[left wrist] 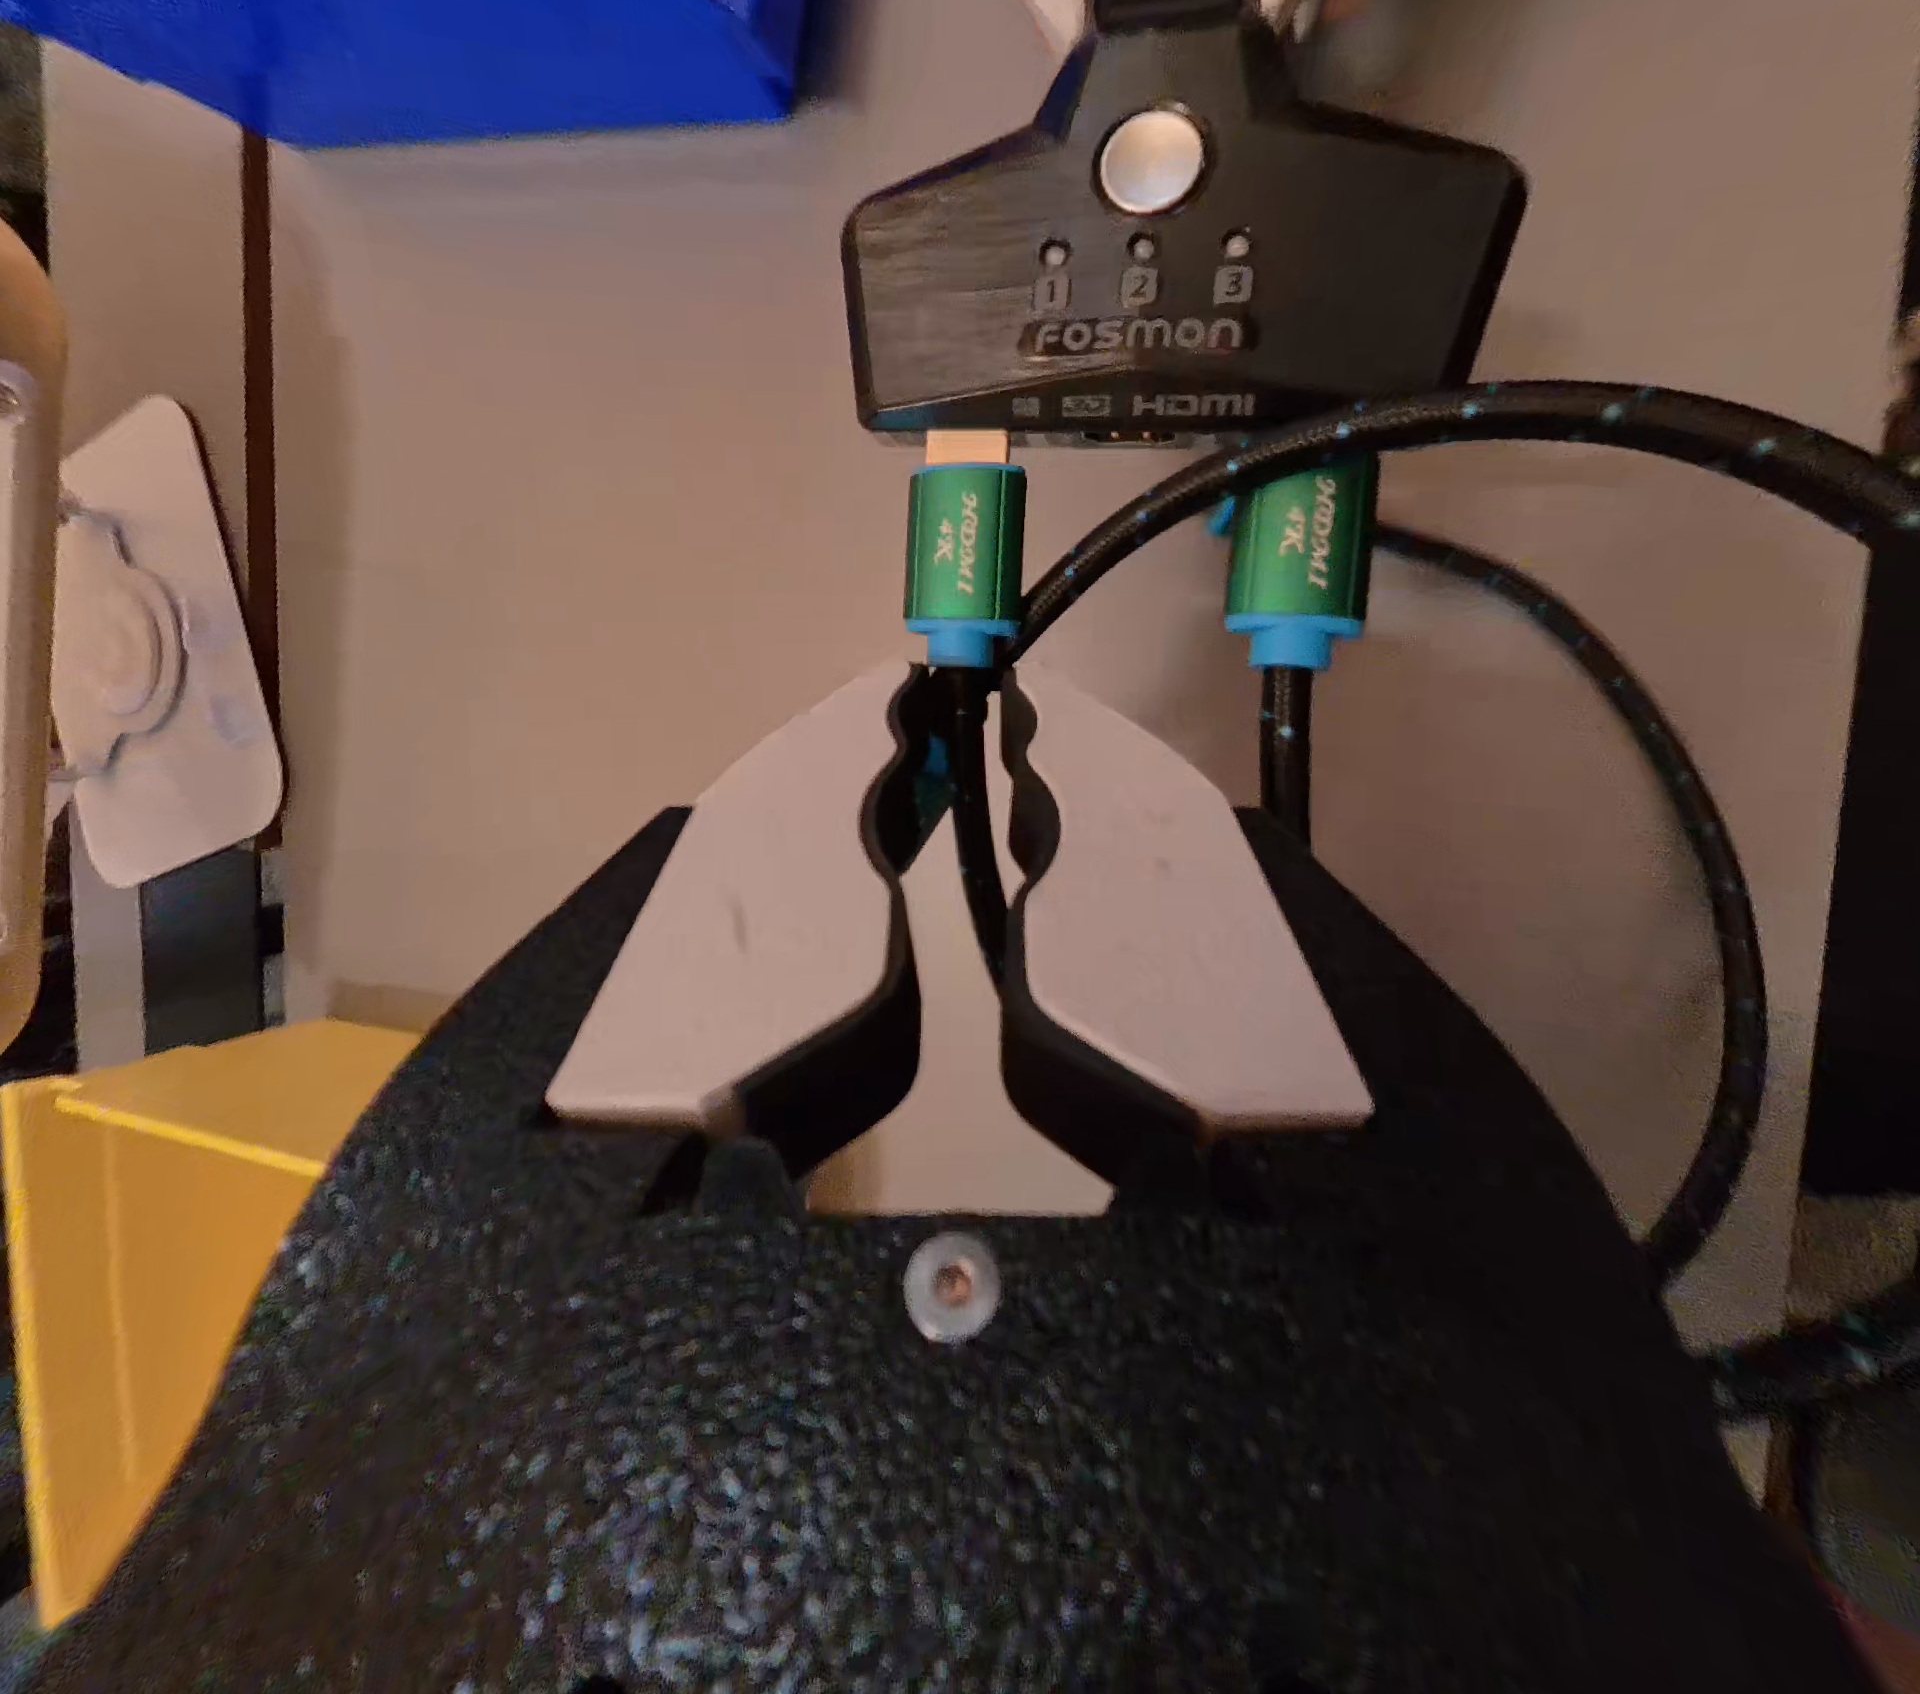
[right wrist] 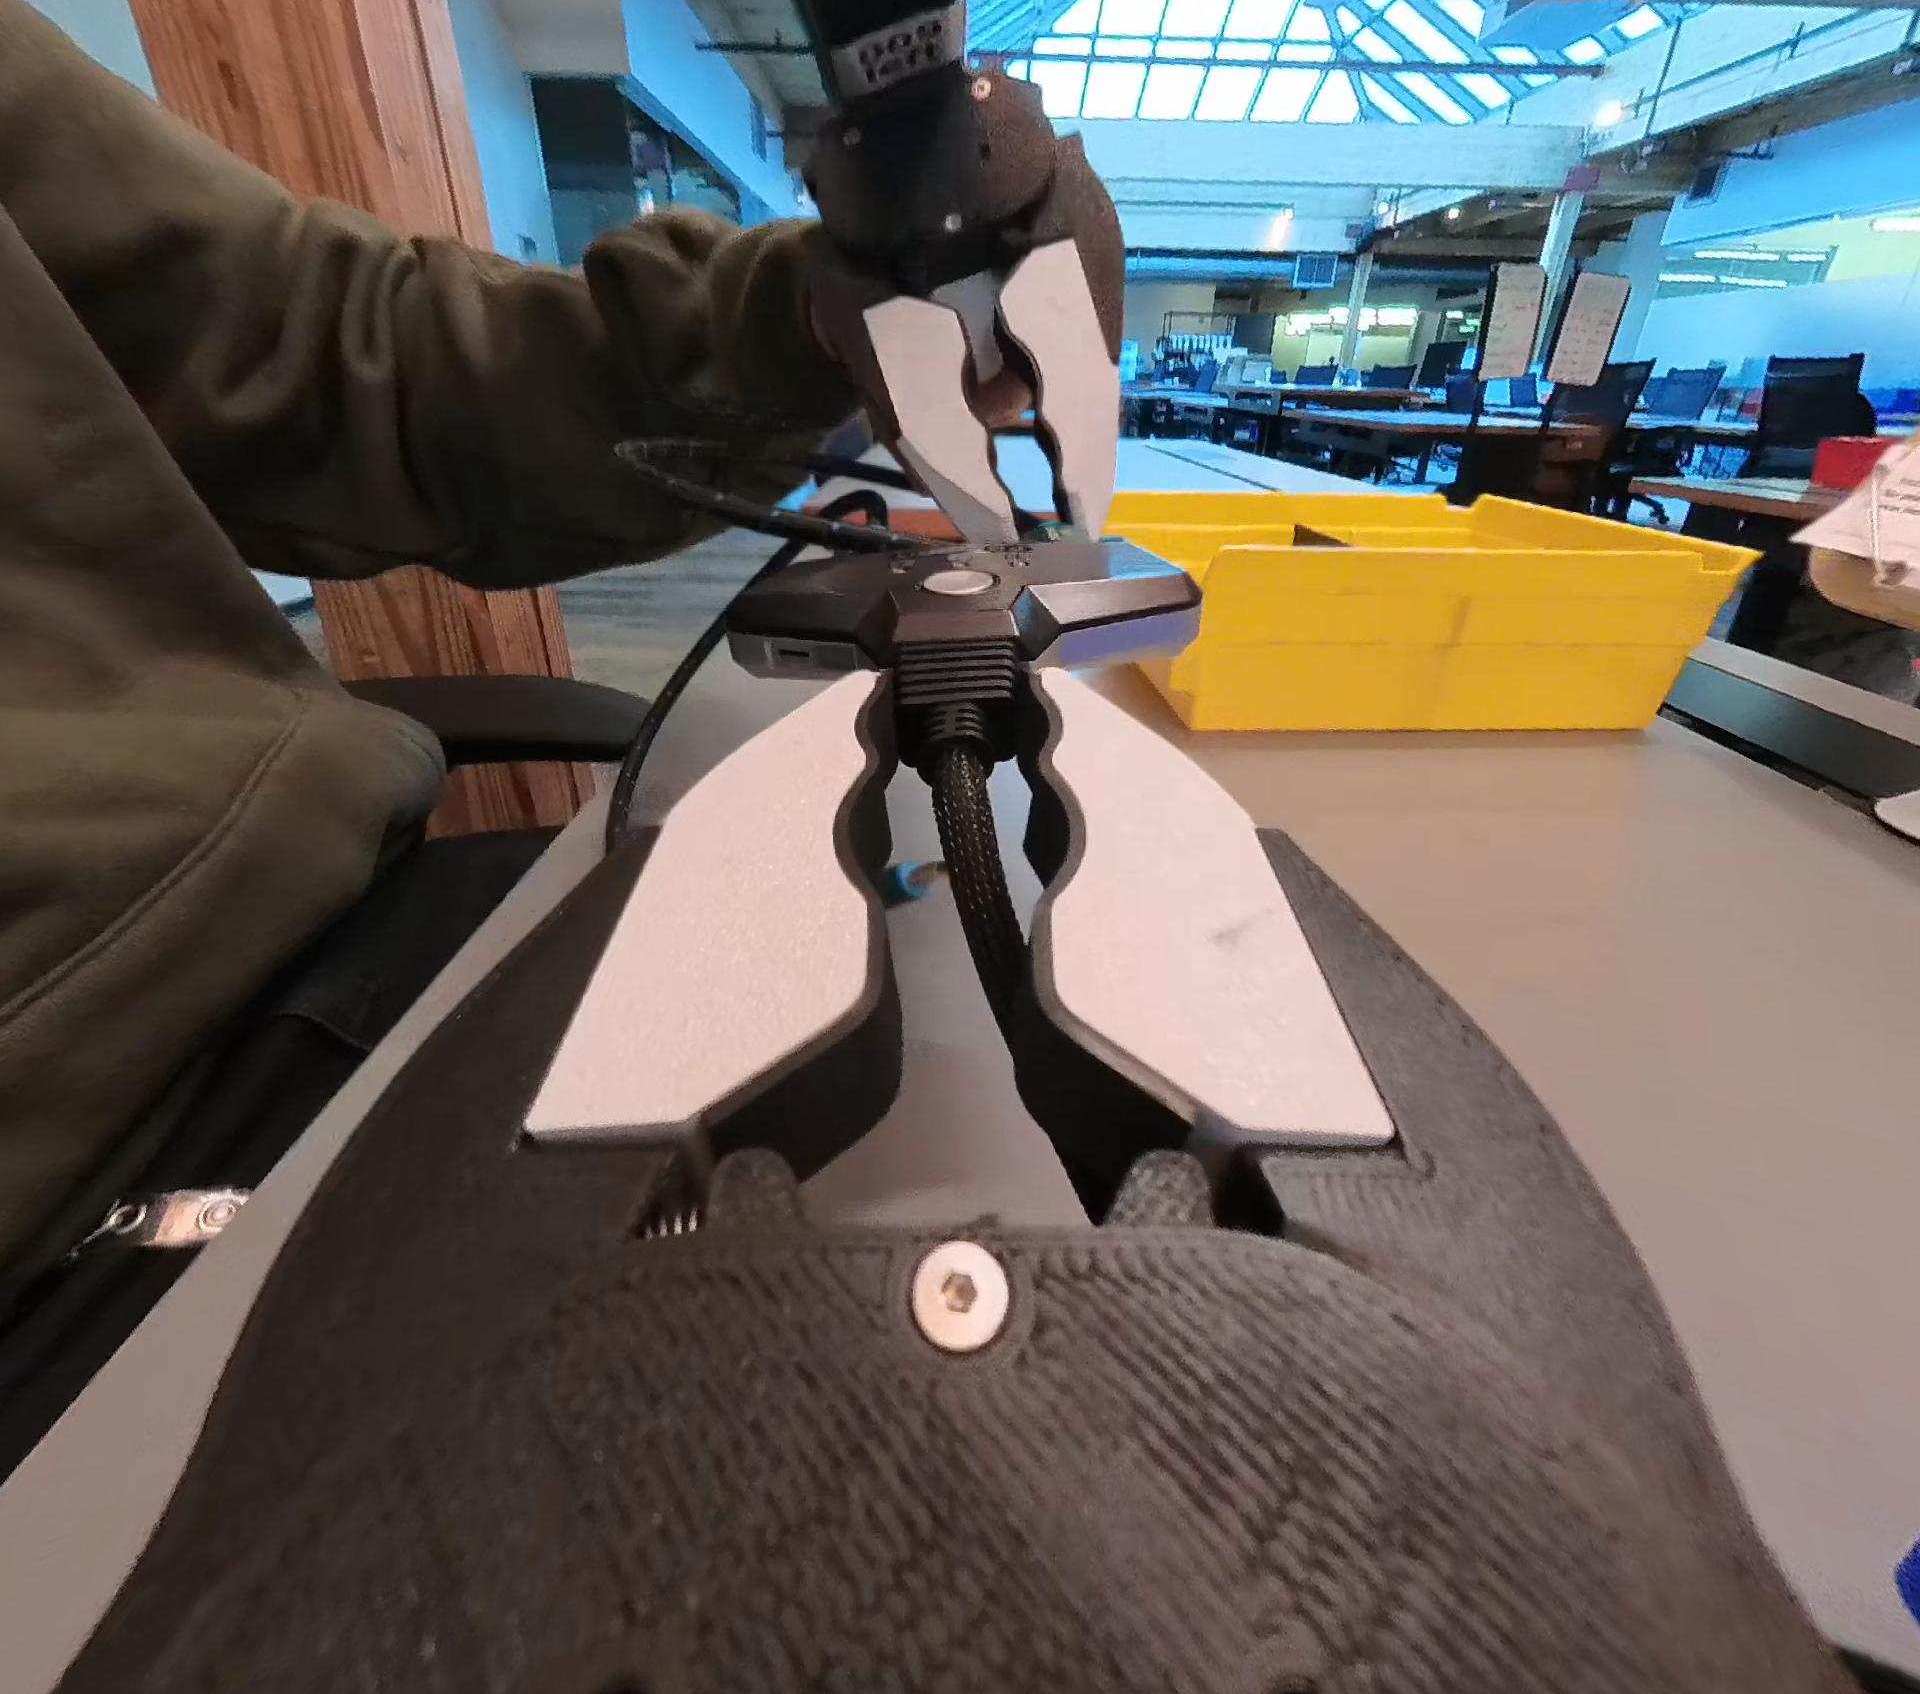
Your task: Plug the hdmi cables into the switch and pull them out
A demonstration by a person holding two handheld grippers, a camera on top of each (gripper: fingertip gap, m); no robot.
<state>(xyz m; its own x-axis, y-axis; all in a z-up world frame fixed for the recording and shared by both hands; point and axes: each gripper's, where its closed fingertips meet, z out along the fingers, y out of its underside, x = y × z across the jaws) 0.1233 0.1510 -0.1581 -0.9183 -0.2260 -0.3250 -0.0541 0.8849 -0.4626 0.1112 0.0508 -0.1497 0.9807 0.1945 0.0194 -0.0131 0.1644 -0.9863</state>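
Observation:
The black HDMI switch lies on the grey table and also shows in the right wrist view. Two green HDMI plugs meet its front edge. The left plug sits at the first port with part of its gold tip showing. The right plug sits at the third port, its tip hidden by a looping braided cable. My left gripper is shut on the cable just behind the left plug. My right gripper is shut on the ribbed collar of the switch's own cable.
A blue bin stands beyond the switch on the left and a yellow bin sits close by. The yellow bin is also behind the switch in the right wrist view. A person's green sleeve and a wooden post are at the left.

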